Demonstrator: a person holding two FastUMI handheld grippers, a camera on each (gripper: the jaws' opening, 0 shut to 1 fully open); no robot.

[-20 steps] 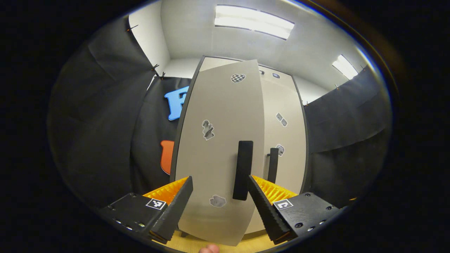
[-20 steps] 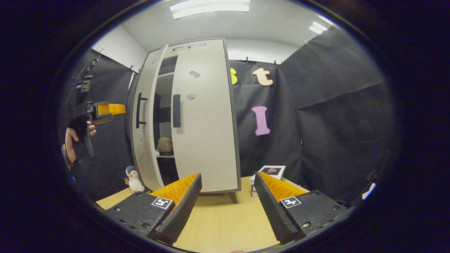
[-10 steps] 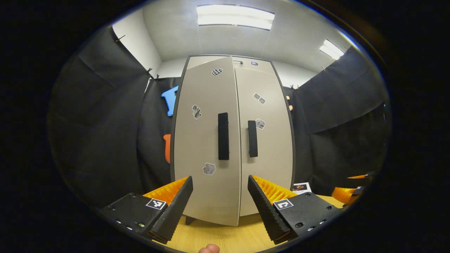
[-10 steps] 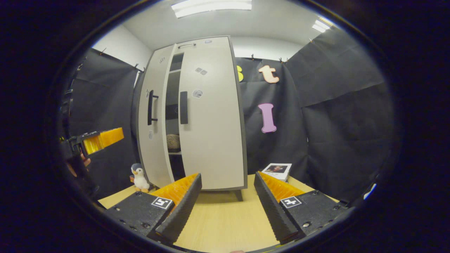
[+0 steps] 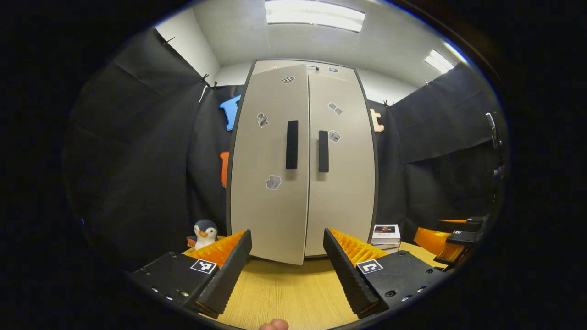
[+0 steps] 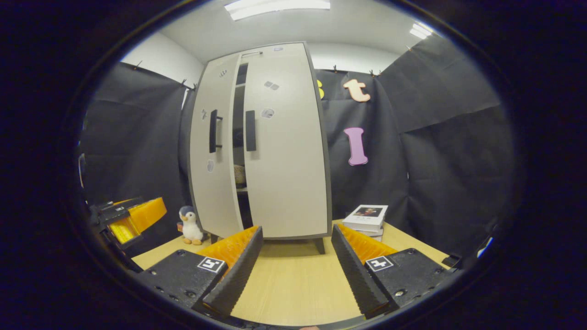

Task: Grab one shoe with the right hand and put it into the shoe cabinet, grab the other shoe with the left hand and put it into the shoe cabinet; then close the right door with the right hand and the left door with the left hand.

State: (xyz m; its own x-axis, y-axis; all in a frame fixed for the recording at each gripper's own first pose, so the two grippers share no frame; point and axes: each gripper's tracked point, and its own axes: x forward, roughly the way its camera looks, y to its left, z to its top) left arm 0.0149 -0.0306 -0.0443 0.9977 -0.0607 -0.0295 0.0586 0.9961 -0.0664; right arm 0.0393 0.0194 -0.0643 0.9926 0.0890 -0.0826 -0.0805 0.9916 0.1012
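The pale grey shoe cabinet [image 5: 339,192] stands on the wooden table, its two black handles side by side. In the right gripper view the right door [image 6: 289,174] is shut and the left door [image 6: 215,192] stands slightly ajar. Through the narrow gap a bit of a tan shoe [image 6: 238,174] shows on a shelf. My left gripper [image 5: 285,238] is open and holds nothing, well back from the doors. My right gripper [image 6: 297,231] is open too, low over the table. Each gripper shows at the edge of the other's view, the left gripper [image 6: 130,217] and the right gripper [image 5: 451,238].
A toy penguin [image 5: 204,231] stands by the cabinet's left foot. A small stack of books [image 6: 367,217] lies to the cabinet's right. Bare wooden table [image 6: 293,279] stretches between the grippers and the cabinet. Black cloth walls close in on both sides.
The left door has swung almost shut, so the gap is much narrower. My left gripper has drawn back from the door and dropped lower. The right gripper has barely shifted.
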